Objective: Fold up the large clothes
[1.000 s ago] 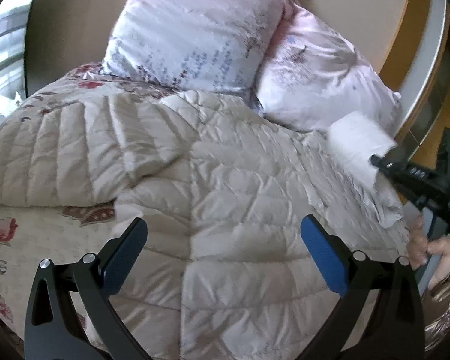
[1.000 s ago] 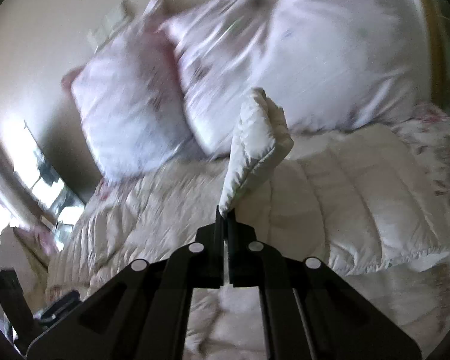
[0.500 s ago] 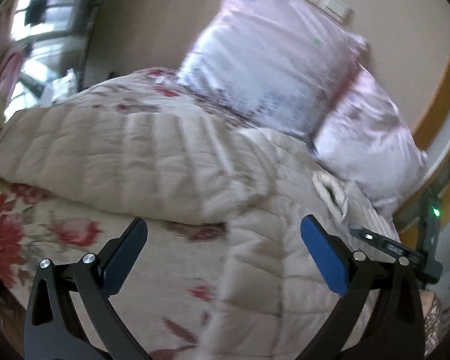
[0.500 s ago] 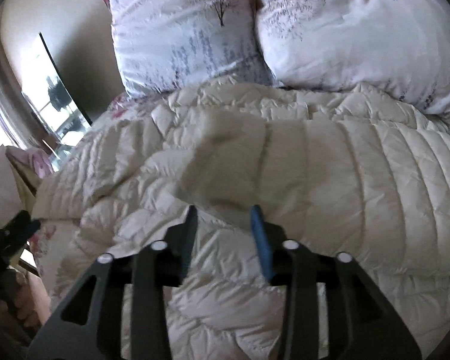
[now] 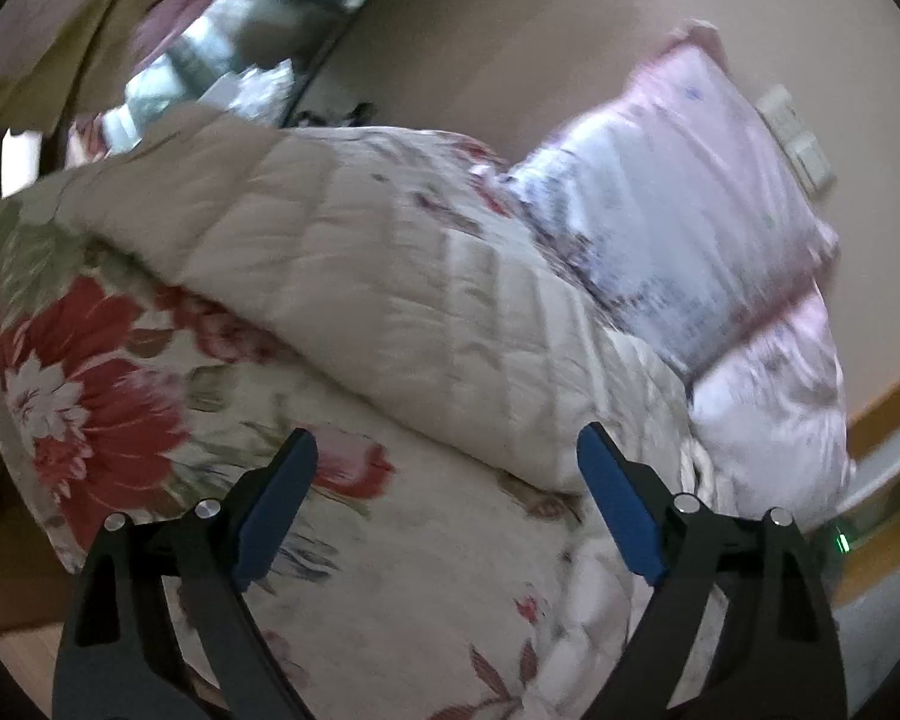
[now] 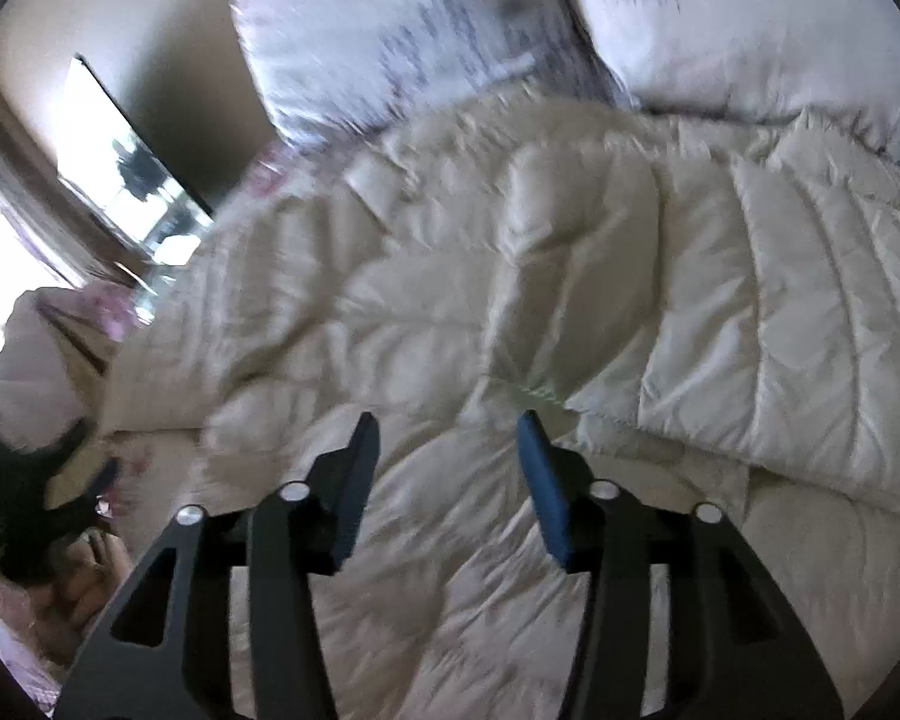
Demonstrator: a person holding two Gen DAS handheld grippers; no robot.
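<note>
A cream quilted down coat (image 6: 570, 276) lies spread on the bed, one sleeve folded across its body. In the left wrist view its other sleeve (image 5: 390, 300) stretches out leftward over the floral bedspread (image 5: 108, 396). My left gripper (image 5: 447, 462) is open and empty, low at the bed's edge, just in front of that sleeve. My right gripper (image 6: 447, 438) is open and empty, just above the coat's body near the folded sleeve's cuff. The left gripper also shows in the right wrist view (image 6: 36, 480) at far left.
Two pale patterned pillows (image 6: 426, 24) (image 6: 750, 18) lean against the headboard behind the coat; they also show in the left wrist view (image 5: 690, 222). A window with clutter (image 5: 222, 72) is at the left of the bed. Wooden floor (image 5: 18, 648) lies below the bed edge.
My right gripper has let go of the sleeve, laid it across the coat and opened. My left gripper has swung left and down toward the outstretched sleeve at the bed edge.
</note>
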